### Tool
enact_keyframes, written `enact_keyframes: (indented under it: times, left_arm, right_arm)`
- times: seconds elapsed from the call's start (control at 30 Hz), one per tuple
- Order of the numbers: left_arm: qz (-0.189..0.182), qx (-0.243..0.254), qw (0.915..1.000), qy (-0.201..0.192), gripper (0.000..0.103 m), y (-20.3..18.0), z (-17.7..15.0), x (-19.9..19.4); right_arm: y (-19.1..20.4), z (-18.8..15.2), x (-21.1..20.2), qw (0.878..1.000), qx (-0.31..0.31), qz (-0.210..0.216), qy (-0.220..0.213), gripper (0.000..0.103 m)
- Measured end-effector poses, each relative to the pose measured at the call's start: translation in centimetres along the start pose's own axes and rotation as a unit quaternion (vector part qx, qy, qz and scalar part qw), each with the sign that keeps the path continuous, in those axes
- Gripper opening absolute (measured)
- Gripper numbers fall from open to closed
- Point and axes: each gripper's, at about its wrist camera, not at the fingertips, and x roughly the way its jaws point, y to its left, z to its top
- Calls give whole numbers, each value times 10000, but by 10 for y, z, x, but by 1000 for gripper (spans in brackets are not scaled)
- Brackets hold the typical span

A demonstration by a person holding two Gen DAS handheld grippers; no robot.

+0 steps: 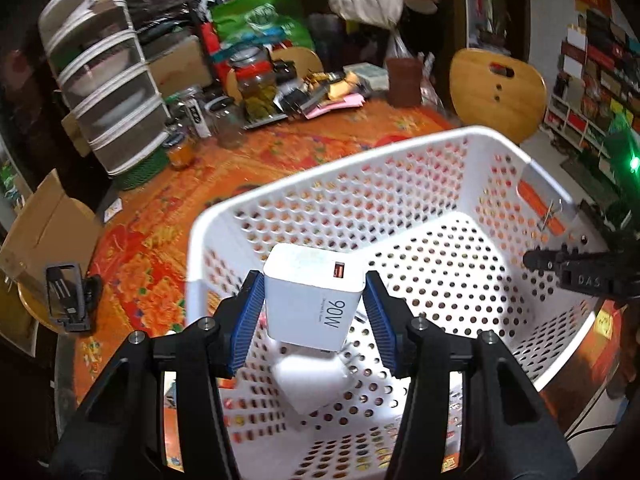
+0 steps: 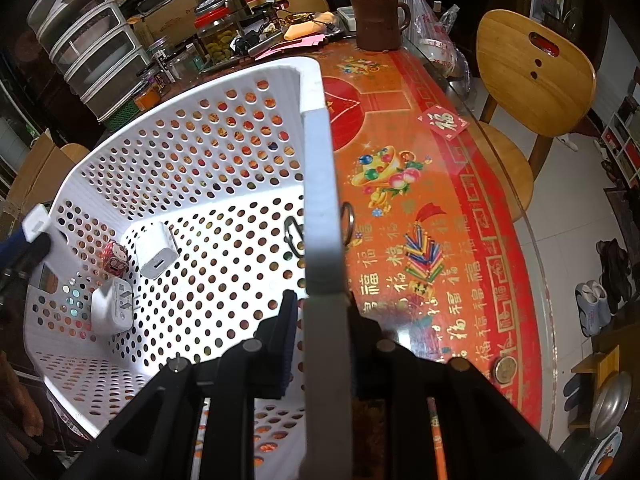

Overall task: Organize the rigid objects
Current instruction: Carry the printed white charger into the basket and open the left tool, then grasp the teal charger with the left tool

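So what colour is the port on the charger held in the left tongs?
Orange-red, on the white 90W charger block; left wrist view.

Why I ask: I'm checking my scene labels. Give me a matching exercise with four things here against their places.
Things:
1. 90W charger
2. white basket rim
3. brown mug
4. coin

Places:
A. on the tablecloth beside the right tool
B. between the left tool fingers
C. clamped by the right tool
D. on the table beyond the basket

Pairs: 1-B, 2-C, 3-D, 4-A
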Motion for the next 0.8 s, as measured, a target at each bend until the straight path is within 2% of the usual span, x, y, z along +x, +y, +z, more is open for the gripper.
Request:
enact_keyframes:
  times: [0.17, 0.23, 0.27, 0.3, 0.37, 0.53, 0.6, 0.7, 0.8]
  left_arm:
    - [-8, 96, 9996, 262, 48, -9, -6, 18]
    - [54, 112, 9998, 151, 50, -8, -8, 16]
    - [86, 122, 9999, 87, 62, -6, -8, 13]
    - [131, 116, 9998, -52, 83, -4, -9, 7]
    - [299, 113, 9988, -361, 102, 3, -11, -9]
    - [175, -240, 9967, -752, 102, 42, -32, -54]
    - [259, -440, 9948, -884, 102, 69, -49, -73]
    - [450, -998, 9905, -831, 102, 125, -76, -86]
    - [513, -1491, 9862, -505, 102, 172, -104, -71]
  right_arm:
    - [0, 0, 0, 10000, 3, 0, -3, 20]
    - [0, 0, 0, 10000, -2, -1, 1, 20]
    - [0, 0, 0, 10000, 1, 3, -1, 20]
    - [0, 0, 0, 10000, 0, 6, -5, 20]
    - [0, 1, 0, 10000, 0, -18, 7, 20]
    - [0, 0, 0, 10000, -18, -6, 15, 20]
    - [0, 0, -1, 10000, -42, 4, 19, 20]
    - [1, 0, -1, 10000, -48, -58, 25, 20]
    - [2, -1, -1, 10000, -59, -67, 34, 20]
